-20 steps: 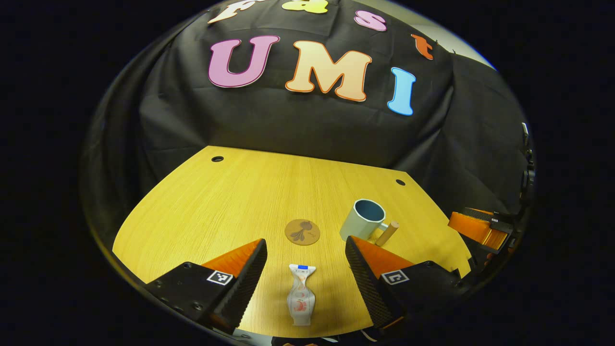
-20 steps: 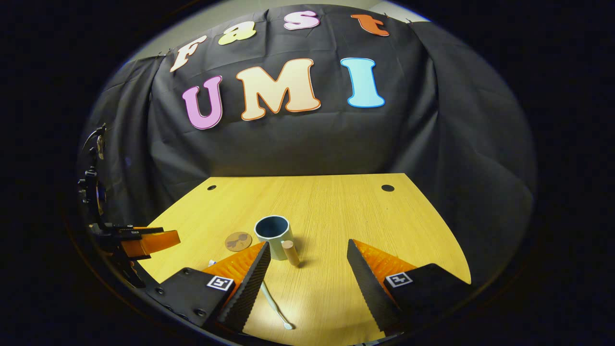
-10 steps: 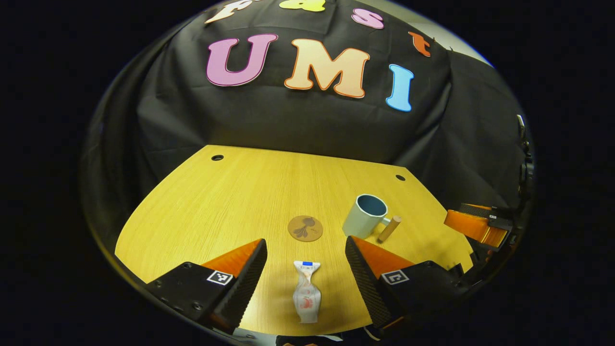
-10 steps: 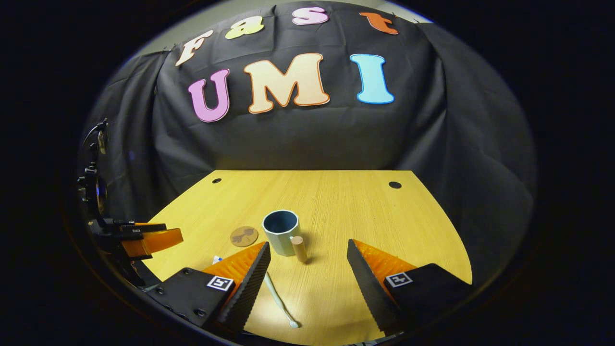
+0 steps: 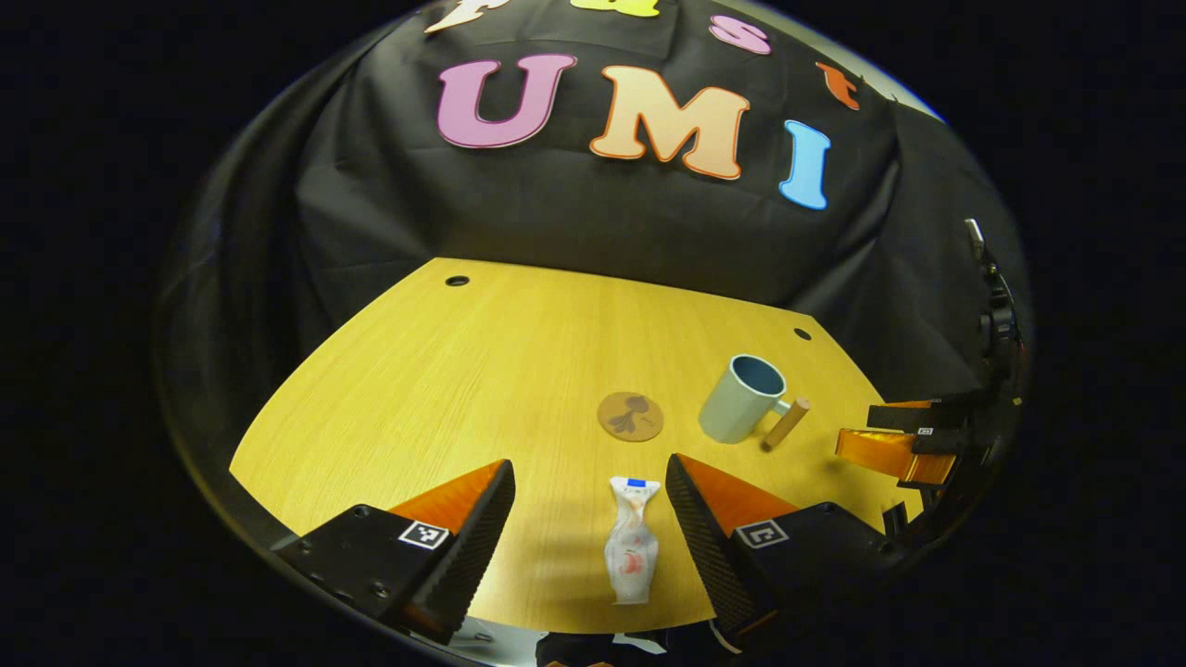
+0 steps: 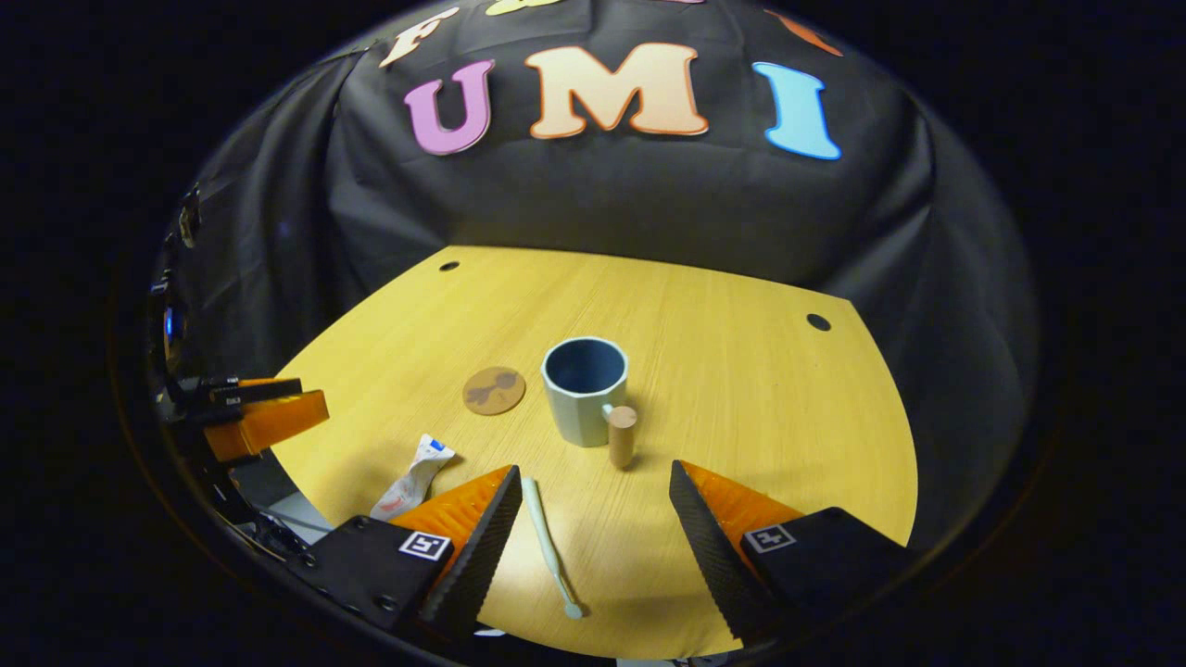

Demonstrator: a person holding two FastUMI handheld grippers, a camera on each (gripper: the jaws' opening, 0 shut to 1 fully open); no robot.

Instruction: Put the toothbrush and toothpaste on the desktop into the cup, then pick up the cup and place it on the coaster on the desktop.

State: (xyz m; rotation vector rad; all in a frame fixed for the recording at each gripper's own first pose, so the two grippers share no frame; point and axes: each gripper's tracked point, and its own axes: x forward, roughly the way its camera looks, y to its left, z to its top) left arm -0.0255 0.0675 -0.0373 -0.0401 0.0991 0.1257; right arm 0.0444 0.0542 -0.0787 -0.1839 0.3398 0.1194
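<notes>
Left gripper [image 5: 590,528] wide open, holds nothing; toothpaste [image 5: 631,553] lies flat on desk [image 5: 463,371] between its fingers, nearer right one, cap toward 12 o'clock. Coaster [image 5: 630,416] at 12 o'clock of tube, cup [image 5: 741,399] upright at coaster's 3 o'clock, apart. Right gripper [image 6: 593,537] wide open, empty; toothbrush [image 6: 550,547] flat on desk just beside its left finger. Cup [image 6: 584,389] at 12 o'clock, wooden handle toward camera.
</notes>
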